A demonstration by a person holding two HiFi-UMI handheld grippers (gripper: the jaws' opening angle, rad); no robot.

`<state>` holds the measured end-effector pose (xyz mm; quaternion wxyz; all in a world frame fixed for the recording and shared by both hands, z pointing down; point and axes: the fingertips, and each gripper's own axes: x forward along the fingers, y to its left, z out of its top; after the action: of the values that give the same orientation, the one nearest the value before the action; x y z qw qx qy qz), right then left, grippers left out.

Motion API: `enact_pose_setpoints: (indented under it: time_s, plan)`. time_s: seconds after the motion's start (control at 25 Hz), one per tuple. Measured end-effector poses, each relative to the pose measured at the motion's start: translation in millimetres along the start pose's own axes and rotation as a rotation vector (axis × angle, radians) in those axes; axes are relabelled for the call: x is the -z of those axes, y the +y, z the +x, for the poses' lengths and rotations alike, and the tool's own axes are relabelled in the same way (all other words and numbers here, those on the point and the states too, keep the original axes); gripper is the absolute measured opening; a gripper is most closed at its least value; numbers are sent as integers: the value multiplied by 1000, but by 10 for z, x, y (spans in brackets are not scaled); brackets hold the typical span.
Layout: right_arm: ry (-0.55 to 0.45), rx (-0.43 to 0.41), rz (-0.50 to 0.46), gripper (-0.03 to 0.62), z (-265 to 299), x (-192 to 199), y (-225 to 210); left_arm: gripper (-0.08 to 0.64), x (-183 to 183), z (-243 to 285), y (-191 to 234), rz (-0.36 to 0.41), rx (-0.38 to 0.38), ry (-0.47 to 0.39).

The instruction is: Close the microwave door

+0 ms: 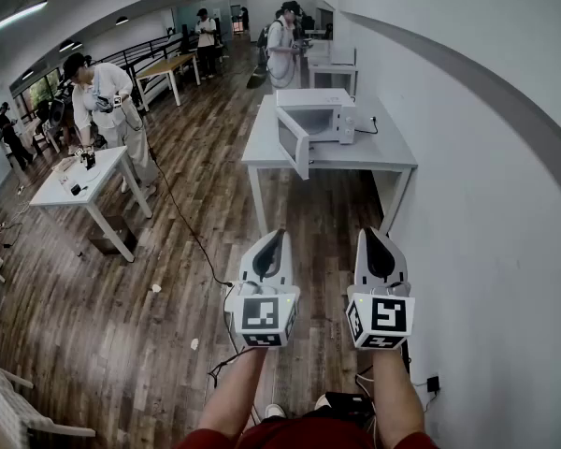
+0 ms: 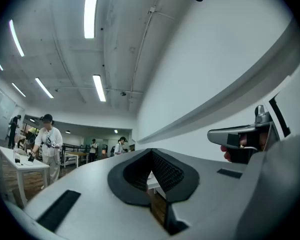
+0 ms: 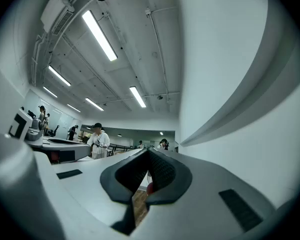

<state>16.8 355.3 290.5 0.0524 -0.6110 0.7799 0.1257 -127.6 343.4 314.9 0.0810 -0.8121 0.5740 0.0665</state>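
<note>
White microwave (image 1: 320, 118), door (image 1: 294, 142) swung open, upper centre on grey table (image 1: 393, 153). Left gripper (image 1: 277, 239) and right gripper (image 1: 372, 237), lower centre, side by side: jaws together, holding nothing.

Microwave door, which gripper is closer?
Left, narrowly. The left gripper is almost in line with the open microwave door, well short of it; the right gripper is offset toward the wall.
</note>
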Motion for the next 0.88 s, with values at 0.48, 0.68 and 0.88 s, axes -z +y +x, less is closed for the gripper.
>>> enact_pose_setpoints:
  time_s: [0.48,0.68,0.88]
  plan:
    - [0,9,18,26,23,48,-201,26,18,125,-162,15,9,-2]
    - [-27,10,18,26,23,42,-336,26,26,217,-282,14,3,-10]
    - [-31,4,8,26,43,97,-575,26,54,374,-474,12,-7,-4]
